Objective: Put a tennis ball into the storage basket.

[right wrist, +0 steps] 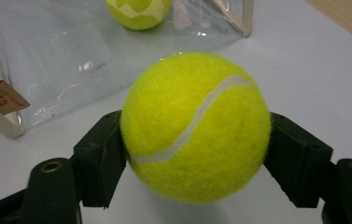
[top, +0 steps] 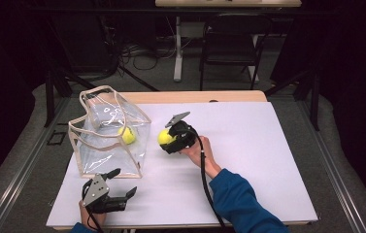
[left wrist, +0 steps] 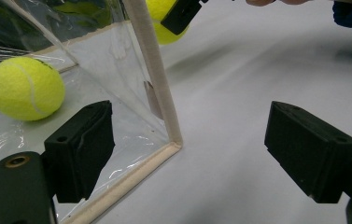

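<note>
Right gripper (top: 171, 139) clamped on tennis ball (top: 165, 137) beside clear bag (top: 104, 145) (second ball (top: 127, 135) inside); left gripper (top: 121, 183) wide open, empty.

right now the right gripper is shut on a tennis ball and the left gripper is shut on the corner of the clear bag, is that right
Not quite. The right gripper is shut on a tennis ball, but the left gripper is open and grips nothing. The left gripper view shows its jaws wide apart, with the corner of the clear bag standing between them, untouched by either.
</note>
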`<state>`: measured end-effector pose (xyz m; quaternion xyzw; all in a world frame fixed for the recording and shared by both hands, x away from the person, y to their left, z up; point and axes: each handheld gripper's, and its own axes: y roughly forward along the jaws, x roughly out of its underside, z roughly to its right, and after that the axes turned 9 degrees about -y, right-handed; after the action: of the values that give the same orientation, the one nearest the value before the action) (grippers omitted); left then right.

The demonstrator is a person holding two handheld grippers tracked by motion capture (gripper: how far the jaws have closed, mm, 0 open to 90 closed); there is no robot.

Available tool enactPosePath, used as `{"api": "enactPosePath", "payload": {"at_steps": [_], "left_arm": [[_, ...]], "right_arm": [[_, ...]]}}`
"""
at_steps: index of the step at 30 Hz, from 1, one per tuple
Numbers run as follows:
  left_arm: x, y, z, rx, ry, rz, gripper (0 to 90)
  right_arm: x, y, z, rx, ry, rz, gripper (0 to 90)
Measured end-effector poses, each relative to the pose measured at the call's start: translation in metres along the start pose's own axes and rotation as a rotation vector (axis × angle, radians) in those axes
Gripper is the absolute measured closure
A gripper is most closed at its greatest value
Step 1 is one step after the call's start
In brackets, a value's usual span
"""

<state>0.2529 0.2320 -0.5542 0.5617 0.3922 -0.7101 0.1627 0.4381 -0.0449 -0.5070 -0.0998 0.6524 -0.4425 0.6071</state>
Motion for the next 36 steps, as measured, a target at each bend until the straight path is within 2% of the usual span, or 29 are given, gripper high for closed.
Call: {"api": "enactPosePath", "payload": {"at_steps": [36], "left_arm": [[0.000, 0.000, 0.000, -0.003, 0.003, 0.001, 16.0]], "right_arm": [[-0.007, -0.038, 0.002, 0.049, -0.018, 0.068, 26.7]]}}
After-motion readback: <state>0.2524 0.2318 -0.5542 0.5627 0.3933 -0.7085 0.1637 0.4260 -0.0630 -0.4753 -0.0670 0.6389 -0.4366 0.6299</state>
